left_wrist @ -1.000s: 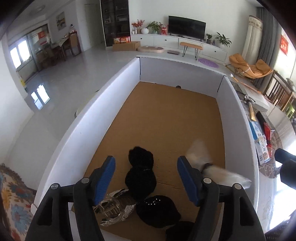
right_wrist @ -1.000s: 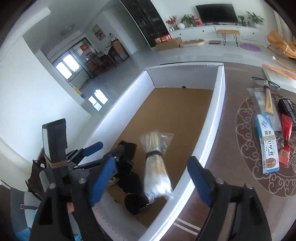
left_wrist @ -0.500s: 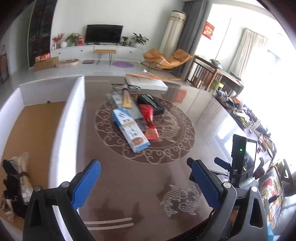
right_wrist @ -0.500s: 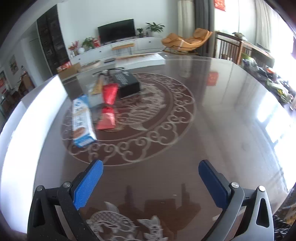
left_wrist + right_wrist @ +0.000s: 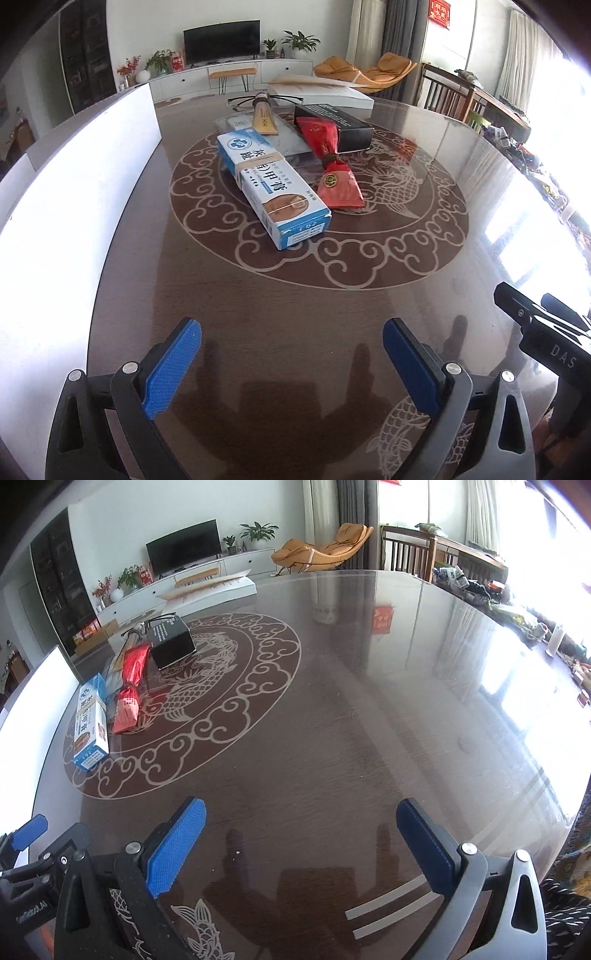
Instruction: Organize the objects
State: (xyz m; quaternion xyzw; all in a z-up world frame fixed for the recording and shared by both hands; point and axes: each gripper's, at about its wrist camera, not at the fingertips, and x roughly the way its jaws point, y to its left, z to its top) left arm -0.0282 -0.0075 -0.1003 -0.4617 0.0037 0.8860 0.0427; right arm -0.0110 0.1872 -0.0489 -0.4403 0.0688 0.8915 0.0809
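Both the left gripper [image 5: 291, 343] and right gripper [image 5: 301, 821] gape wide, empty. The blue-and-white box [image 5: 271, 184] lies on the table [image 5: 295, 302], farther ahead, beside the red packet [image 5: 332, 166].

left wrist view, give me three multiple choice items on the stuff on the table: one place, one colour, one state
1. Where does the blue and white box lie relative to the red packet?
A. between it and the white bin wall
B. on the packet's far side from the wall
C. on top of it

2. What colour is the box behind the red packet?
A. yellow
B. black
C. green

3. How is the left hand-held gripper?
A. shut on the red packet
B. shut on nothing
C. open, holding nothing

Key: 1 A, the white bin wall is at left, then the box, then the packet. 2 B, its top and sides are black. 3 C, the blue pads stand wide apart over bare table.
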